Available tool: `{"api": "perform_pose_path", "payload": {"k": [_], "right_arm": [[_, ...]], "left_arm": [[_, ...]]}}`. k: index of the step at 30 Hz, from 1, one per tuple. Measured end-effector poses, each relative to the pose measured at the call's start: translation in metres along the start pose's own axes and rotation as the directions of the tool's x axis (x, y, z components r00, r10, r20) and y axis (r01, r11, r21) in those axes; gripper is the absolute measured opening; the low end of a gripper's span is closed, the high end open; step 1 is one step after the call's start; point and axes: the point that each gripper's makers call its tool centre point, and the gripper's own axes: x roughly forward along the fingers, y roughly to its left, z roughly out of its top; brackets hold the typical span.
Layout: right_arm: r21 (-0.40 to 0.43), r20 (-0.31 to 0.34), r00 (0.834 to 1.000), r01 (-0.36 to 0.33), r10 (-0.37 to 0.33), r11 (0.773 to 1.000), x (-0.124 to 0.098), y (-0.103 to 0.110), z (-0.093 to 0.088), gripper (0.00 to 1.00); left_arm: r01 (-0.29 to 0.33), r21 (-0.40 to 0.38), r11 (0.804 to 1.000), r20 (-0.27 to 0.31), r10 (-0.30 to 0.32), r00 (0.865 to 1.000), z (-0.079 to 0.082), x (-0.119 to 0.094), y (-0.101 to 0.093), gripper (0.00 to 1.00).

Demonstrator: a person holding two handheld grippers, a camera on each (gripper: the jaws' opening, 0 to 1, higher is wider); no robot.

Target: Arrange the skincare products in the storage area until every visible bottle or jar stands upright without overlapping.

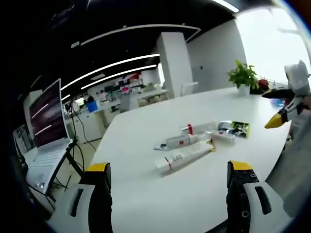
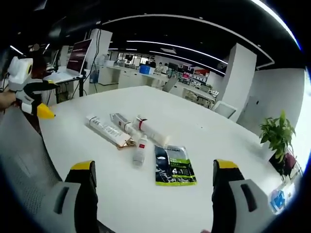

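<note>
Several skincare products lie flat in a loose cluster on the white table [image 1: 146, 204]. In the left gripper view I see a long white tube [image 1: 184, 156], a white bottle [image 1: 177, 141], a red-banded bottle [image 1: 197, 128], a small bottle [image 1: 221, 136] and a green and black sachet [image 1: 235, 128]. My left gripper [image 1: 170, 167] is open, short of the tube and holding nothing. The right gripper view shows the tube [image 2: 107, 131], both bottles [image 2: 124, 124] [image 2: 150, 130], the small bottle [image 2: 140, 149] and the sachet [image 2: 174, 166]. My right gripper [image 2: 153, 165] is open over the sachet's near side.
A laptop [image 1: 48, 121] stands on a stand off the table's left end. A potted plant [image 1: 243, 77] [image 2: 278, 136] sits at the far edge. The right gripper [image 1: 272, 108] and left gripper [image 2: 48, 98] each enter the other's view. A mesh chair [image 2: 24, 160] is beside the table.
</note>
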Motion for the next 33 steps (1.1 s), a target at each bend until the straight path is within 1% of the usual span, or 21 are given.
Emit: {"api": "perform_pose_path", "payload": {"k": [3,6,10,14,18,21,24,28,30,33], "right_arm": [[0.02,-0.005,0.999,-0.045,0.045,0.999,0.01,-0.001,0.004,1.0],[0.024,-0.02,0.997,-0.073,0.073,0.997,0.019,-0.003,0.006,1.0],[-0.014,-0.019,0.994,-0.107,0.107,0.994,0.032,-0.004,0.012,1.0],[-0.024,-0.024,0.991,-0.134,0.134,0.991,0.045,-0.008,0.018,1.0],[-0.072,-0.049,0.982,-0.186,0.182,0.98,0.06,-0.007,0.023,1.0],[-0.104,-0.066,0.977,-0.211,0.205,0.972,0.071,-0.008,0.027,1.0],[-0.137,-0.097,0.971,-0.229,0.217,0.964,0.082,-0.011,0.027,1.0],[-0.159,-0.111,0.966,-0.248,0.232,0.956,0.095,-0.014,0.031,0.99],[-0.16,-0.115,0.963,-0.259,0.242,0.953,0.102,-0.016,0.033,0.96],[-0.178,-0.131,0.959,-0.273,0.252,0.945,0.114,-0.019,0.036,0.96]], "left_arm": [[-0.005,0.007,1.0,-0.001,0.005,1.0,0.0,0.0,0.001,0.97],[-0.011,0.01,1.0,0.002,0.011,1.0,0.0,0.0,0.002,0.97],[-0.017,0.006,1.0,0.005,0.017,1.0,0.0,-0.001,0.004,0.97],[-0.017,0.01,1.0,0.002,0.017,1.0,-0.001,-0.001,0.004,0.97],[-0.02,0.012,1.0,0.002,0.02,1.0,-0.001,-0.001,0.005,0.97],[-0.025,0.011,1.0,0.002,0.025,1.0,-0.002,0.0,0.006,0.97],[-0.028,0.011,1.0,0.007,0.027,1.0,0.0,-0.001,0.006,0.97],[-0.028,0.013,1.0,0.006,0.028,1.0,0.0,-0.001,0.006,0.97],[-0.03,0.014,0.999,0.007,0.03,1.0,0.0,-0.001,0.006,0.97],[-0.029,0.014,0.999,0.005,0.029,1.0,0.0,-0.001,0.006,0.97]]}}
